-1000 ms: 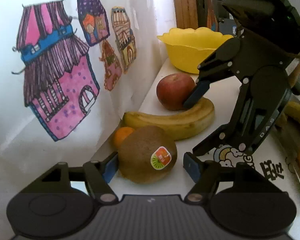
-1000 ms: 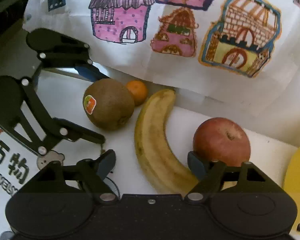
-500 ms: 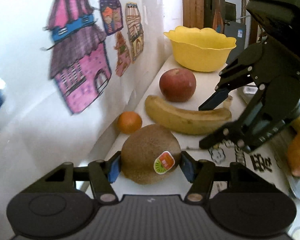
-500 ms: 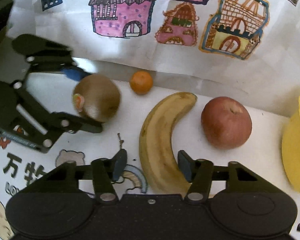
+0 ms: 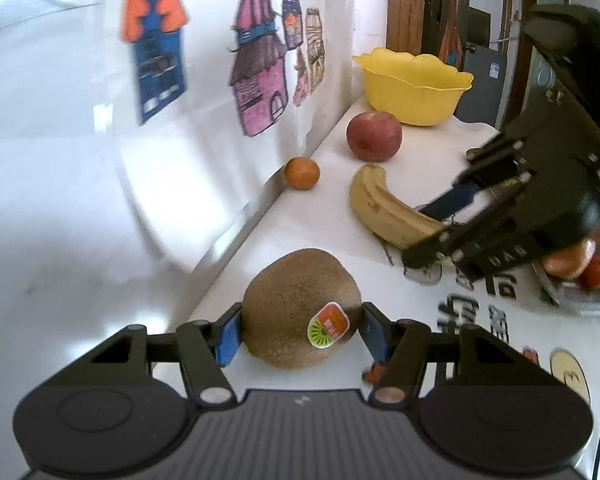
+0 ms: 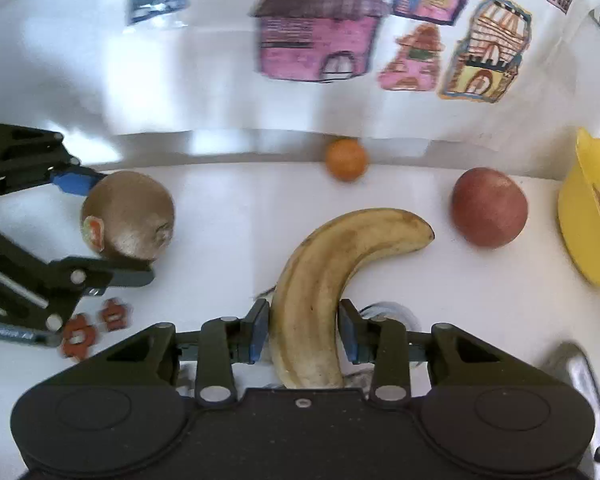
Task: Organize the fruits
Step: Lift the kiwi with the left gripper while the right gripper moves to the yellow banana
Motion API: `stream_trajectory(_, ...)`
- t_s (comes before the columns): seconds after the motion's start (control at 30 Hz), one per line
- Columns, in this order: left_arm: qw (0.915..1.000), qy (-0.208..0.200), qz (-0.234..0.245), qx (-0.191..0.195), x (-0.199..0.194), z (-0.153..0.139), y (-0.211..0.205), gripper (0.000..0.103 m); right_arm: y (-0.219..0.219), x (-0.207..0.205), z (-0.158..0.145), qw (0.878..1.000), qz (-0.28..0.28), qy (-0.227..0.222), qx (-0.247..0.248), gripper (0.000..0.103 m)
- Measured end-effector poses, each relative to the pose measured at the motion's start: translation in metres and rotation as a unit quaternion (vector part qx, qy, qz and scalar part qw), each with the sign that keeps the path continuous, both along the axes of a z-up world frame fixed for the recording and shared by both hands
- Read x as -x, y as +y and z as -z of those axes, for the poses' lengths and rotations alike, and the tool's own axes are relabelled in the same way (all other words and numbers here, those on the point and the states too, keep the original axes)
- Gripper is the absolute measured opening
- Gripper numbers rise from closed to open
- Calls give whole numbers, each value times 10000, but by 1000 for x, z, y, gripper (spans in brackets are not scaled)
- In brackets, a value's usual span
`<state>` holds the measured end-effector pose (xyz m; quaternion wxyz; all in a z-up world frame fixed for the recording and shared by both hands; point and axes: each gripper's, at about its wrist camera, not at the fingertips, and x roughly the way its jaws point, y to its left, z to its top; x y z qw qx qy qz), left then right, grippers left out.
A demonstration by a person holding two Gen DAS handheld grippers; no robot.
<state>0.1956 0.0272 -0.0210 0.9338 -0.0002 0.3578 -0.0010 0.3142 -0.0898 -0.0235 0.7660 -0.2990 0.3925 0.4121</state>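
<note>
1. On the white table (image 6: 480, 300), the left gripper (image 5: 300, 330) clasps the kiwi (image 5: 300, 308); the right gripper (image 6: 303, 330) clamps the banana (image 6: 324, 280).
2. At two o'clock, the apple (image 6: 489, 213) sits beside the yellow bowl (image 6: 588, 216); the wall (image 6: 220, 80) borders twelve o'clock.

We see only a slice of the yellow bowl (image 6: 588, 216) at the right wrist view's edge. The house drawings (image 5: 152, 40) on the wall are smeared by blur, and fruit (image 5: 572, 260) behind the right gripper (image 5: 432, 236) is mostly hidden.
</note>
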Motion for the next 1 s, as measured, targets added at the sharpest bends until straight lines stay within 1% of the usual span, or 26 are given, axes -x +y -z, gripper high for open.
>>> stream_trajectory(0.1, 10000, -43, 26, 18, 18, -2, 4, 65, -7, 30, -5, 10000, 46, 8, -68, 38)
stream_trajectory(0.2, 9999, -65, 93, 6, 31, -3, 5, 65, -13, 65, -7, 9999, -95, -113, -81, 38)
stream_trajectory(0.27, 9999, -71, 145, 14, 40, -2, 4, 65, -19, 88, -8, 9999, -56, -63, -95, 38)
stream_trajectory(0.33, 9998, -101, 188, 20, 45, -2, 2, 65, -22, 108, -8, 9998, -39, -154, -145, 38)
stream_trajectory(0.4, 9997, -117, 194, 19, 48, -2, 1, 65, -25, 119, -7, 9995, 56, -202, -225, 38)
stream_trajectory(0.47, 9997, -135, 210, 7, 50, -2, 1, 65, -28, 126, -4, 9990, 160, -300, -286, 38)
stream_trajectory(0.53, 9997, -152, 194, 1, 50, -1, 1, 66, -29, 131, -3, 9975, 343, -478, -396, 42)
stream_trajectory(0.67, 9997, -191, 127, 78, 49, 0, 2, 66, -34, 127, -2, 9934, 683, -497, -782, 44)
stream_trajectory(0.73, 9997, -207, 114, 103, 49, 2, 5, 72, -36, 125, -1, 9909, 847, -498, -924, 47)
stream_trajectory(0.77, 9996, -214, 98, 127, 48, 2, 6, 73, -36, 122, 1, 9896, 924, -495, -980, 49)
stream_trajectory(0.87, 9994, -255, 60, 215, 47, 2, 9, 75, -39, 119, 5, 9845, 1205, -437, -1195, 52)
stream_trajectory(0.93, 9992, -300, 63, 244, 46, 0, 11, 79, -42, 117, 8, 9790, 1466, -307, -1382, 54)
stream_trajectory(1.0, 9991, -332, 83, 265, 45, -1, 11, 80, -46, 116, 12, 9722, 1725, -133, -1579, 62)
